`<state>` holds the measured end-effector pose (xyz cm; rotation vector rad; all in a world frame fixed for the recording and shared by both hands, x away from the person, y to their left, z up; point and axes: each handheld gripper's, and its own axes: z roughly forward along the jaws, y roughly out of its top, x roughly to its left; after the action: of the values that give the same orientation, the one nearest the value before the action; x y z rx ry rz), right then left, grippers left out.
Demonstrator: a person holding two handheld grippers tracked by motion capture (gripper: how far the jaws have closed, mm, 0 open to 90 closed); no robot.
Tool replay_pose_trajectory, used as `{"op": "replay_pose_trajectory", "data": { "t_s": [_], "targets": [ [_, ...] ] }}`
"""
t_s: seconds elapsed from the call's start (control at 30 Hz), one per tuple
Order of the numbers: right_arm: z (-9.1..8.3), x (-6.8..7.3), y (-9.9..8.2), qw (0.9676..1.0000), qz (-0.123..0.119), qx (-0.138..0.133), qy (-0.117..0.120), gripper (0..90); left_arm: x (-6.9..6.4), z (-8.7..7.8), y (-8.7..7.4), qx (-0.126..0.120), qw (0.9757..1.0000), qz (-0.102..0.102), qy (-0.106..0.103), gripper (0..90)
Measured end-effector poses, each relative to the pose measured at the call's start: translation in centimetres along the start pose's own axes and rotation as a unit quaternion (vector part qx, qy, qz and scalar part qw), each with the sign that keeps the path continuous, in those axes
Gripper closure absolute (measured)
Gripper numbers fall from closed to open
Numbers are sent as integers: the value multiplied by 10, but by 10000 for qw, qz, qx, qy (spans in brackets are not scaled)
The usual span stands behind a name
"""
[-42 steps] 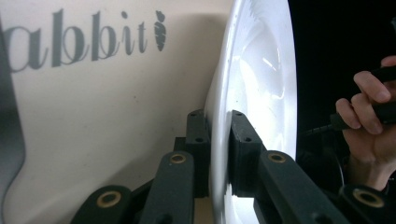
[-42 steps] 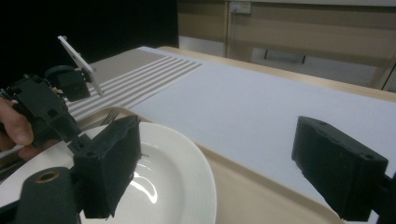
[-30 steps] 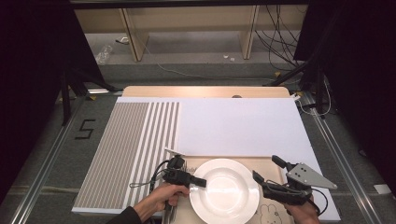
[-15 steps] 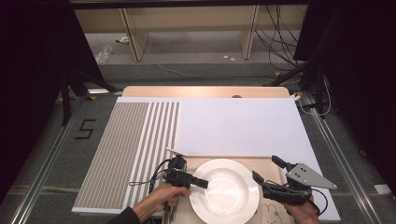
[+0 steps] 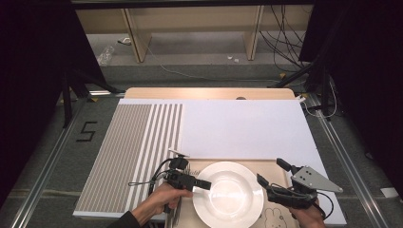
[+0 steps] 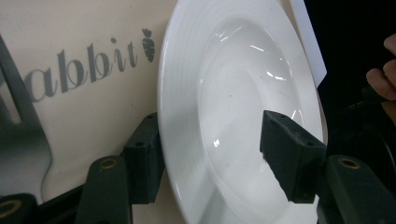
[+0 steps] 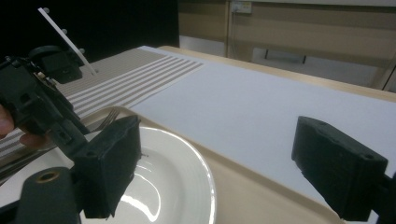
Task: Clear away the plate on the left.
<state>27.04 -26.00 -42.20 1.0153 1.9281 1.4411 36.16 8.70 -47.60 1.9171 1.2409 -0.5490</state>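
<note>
A white deep plate lies on a beige placemat printed with "Rabbit" lettering, at the table's near edge. My left gripper reaches over the plate's left rim. In the left gripper view the plate has its rim between the jaws of this gripper, which have just been opening, so the pads no longer press on it. My right gripper rests just right of the plate, open with nothing between its jaws. From its view the plate lies beside the left jaw.
A fork lies on the placemat left of the plate. Beyond the placemat spreads a white sheet, with a grey striped mat on the left. Floor, cables and wooden shelving lie past the table's far edge.
The left gripper's jaws have spread apart at the plate's left rim. The plate and the right gripper have stayed where they were.
</note>
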Motion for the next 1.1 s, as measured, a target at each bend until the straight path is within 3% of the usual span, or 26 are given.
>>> {"op": "replay_pose_trajectory", "data": {
  "t_s": [0.17, 0.27, 0.4, 0.67, 0.8, 0.97, 1.1],
  "targets": [
    [0, 0, 0, 10000, -1, 0, 3, 165, -2, -8, 1, -82, 9997, 178, 171, 370],
    [0, 0, 0, 10000, -3, 9, -1, 165, -2, -13, 1, -155, 9995, 240, 119, 347],
    [0, 0, 0, 10000, 5, 16, -7, 165, -4, -21, -1, -228, 9988, 360, 235, 317],
    [0, 0, 0, 10000, -1, 7, -3, 165, -8, -37, -3, -318, 9955, 765, 456, 289],
    [0, 0, 0, 10000, -2, 23, -8, 165, -10, -42, -4, -429, 9945, 847, 435, 282],
    [0, 0, 0, 10000, -2, 21, -8, 165, -13, -48, -7, -605, 9900, 1128, 595, 266],
    [0, 0, 0, 10000, 1, 24, -6, 165, -18, -51, -10, -782, 9838, 1441, 727, 256]
  ]
}}
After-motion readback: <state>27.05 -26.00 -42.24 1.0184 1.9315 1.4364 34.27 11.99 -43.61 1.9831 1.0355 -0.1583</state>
